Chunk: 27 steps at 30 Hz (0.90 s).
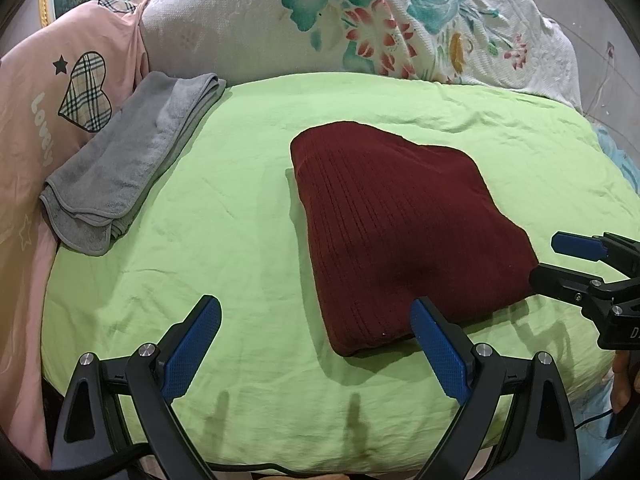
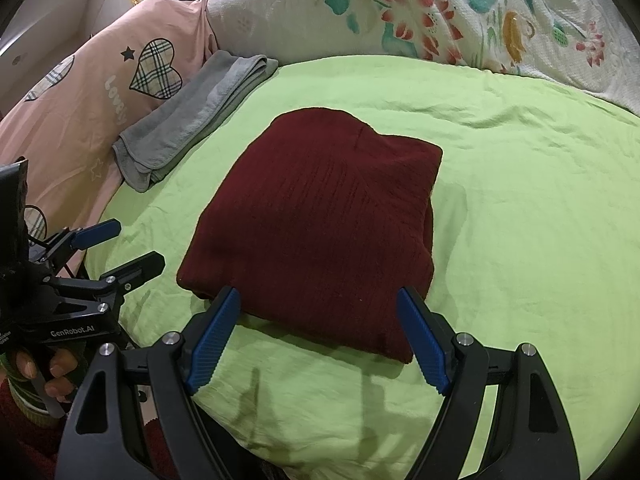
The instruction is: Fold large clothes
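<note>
A dark red knitted garment [image 1: 400,232] lies folded into a compact block on the green sheet [image 1: 240,208]; it also shows in the right wrist view [image 2: 320,224]. My left gripper [image 1: 316,312] is open and empty, hovering above the sheet at the garment's near left corner. My right gripper [image 2: 320,300] is open and empty, just in front of the garment's near edge. The right gripper shows at the right edge of the left wrist view [image 1: 560,260], and the left gripper at the left of the right wrist view [image 2: 128,244].
A folded grey towel [image 1: 128,160] lies at the sheet's left edge, also in the right wrist view [image 2: 192,120]. A pink duvet with plaid hearts [image 1: 72,100] lies left. A floral quilt [image 1: 360,20] is piled at the back.
</note>
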{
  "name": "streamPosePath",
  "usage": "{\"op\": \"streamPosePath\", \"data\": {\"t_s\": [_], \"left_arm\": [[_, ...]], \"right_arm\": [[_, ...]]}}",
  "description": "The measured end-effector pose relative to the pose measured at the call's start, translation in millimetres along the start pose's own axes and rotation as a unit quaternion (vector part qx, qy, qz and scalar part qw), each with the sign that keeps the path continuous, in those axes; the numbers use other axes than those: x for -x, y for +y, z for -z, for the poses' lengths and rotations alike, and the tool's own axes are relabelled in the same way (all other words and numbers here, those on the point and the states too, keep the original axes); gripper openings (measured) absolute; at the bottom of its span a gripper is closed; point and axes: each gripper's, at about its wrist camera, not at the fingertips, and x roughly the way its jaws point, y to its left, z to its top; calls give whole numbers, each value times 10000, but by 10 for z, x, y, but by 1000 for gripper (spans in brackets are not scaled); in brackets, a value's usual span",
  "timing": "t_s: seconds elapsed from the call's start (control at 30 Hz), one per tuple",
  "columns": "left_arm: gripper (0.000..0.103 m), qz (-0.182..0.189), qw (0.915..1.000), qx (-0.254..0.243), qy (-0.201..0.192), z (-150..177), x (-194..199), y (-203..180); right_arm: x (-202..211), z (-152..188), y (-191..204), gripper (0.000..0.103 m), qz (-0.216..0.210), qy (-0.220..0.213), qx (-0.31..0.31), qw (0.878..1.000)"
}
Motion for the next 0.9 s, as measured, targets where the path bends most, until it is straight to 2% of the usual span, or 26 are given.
{"op": "streamPosePath", "data": {"t_s": [0.9], "left_arm": [[96, -3, 10000, 17, -9, -9, 20, -10]], "right_arm": [[7, -6, 24, 81, -23, 4, 2, 10000]]}}
